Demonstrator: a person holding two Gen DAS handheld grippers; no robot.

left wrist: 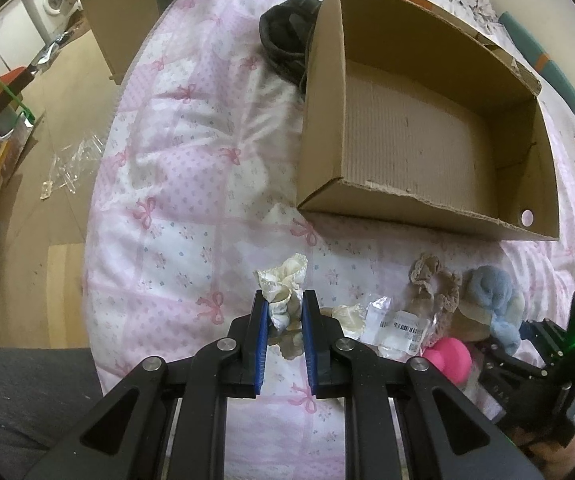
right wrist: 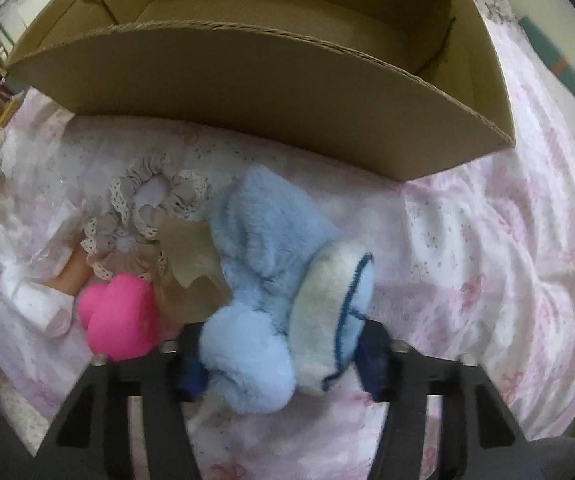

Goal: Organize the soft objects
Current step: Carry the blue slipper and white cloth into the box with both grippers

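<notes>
Gripping a cream scrunchie (left wrist: 283, 296) between its blue pads (left wrist: 262, 332), the left gripper (left wrist: 285, 308) holds only the near end of the ruffled fabric; the rest spills past the fingertips toward 12 o'clock. The right gripper (right wrist: 283, 364) has its jaws set wide around a blue plush toy (right wrist: 271, 280), whose white-and-navy part (right wrist: 327, 320) lies at 3 o'clock of the fluffy body; whether the pads already press the toy cannot be told, as motion blur hides the contact.

Around the toy, at 9 to 10 o'clock, lie a pink soft piece (right wrist: 117, 316), a beige lace scrunchie (right wrist: 147, 208) and a crumpled clear wrapper (right wrist: 43, 280), all touching or nearly so. The open cardboard box (left wrist: 419, 216) stands at 12 o'clock on the pink quilt (left wrist: 175, 208), its floor bare.

Risks, as judged: the shallow pinch may let the cream scrunchie slip during a lift; the plush may bulge out of closing jaws; a tan sheet (right wrist: 191, 268) tucked against the toy could be dragged along; either load could snag the box's near wall.
</notes>
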